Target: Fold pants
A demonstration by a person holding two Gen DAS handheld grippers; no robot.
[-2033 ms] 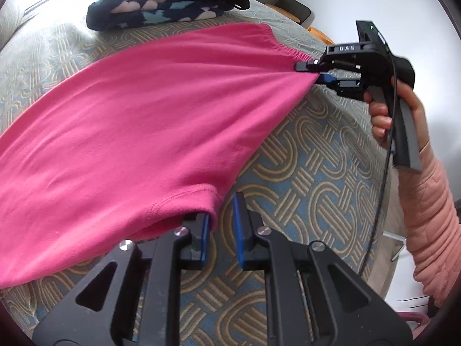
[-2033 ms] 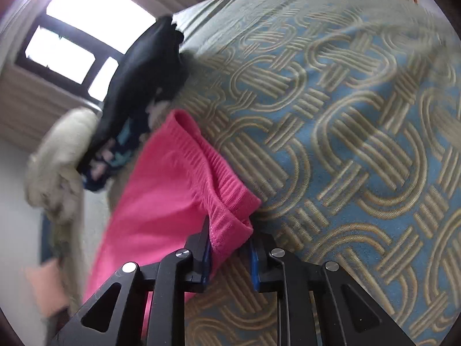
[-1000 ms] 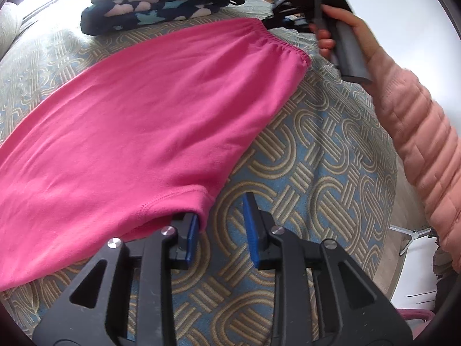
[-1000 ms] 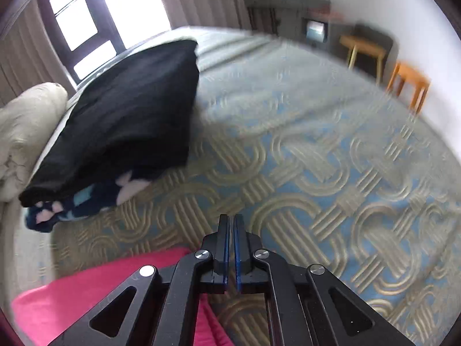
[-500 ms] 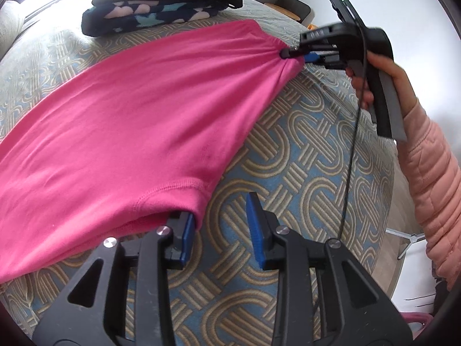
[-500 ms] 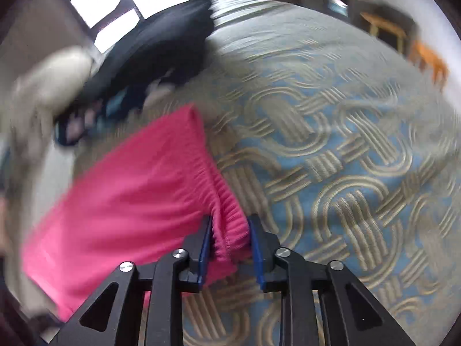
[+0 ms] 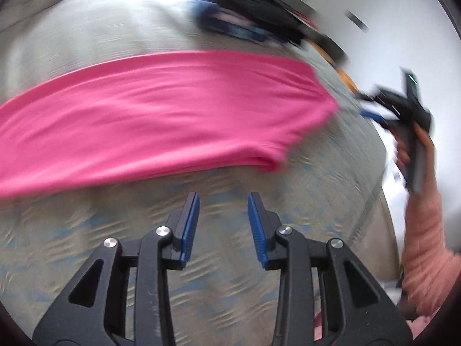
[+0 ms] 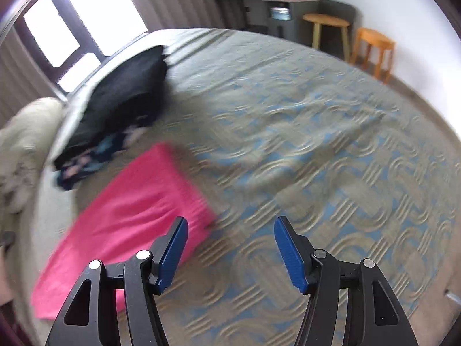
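The pink pants are laid flat as a long folded band on the patterned bedspread, released by both tools. The left gripper is held low over the bedspread, just short of the pants' near edge, with its 2 blue pads spread apart and nothing between them. The right gripper is likewise spread wide and empty, beside the waistband end. In the left view, it is gripped upright by the right hand, clear of the fabric. A stack of dark clothes is seen beyond the pants.
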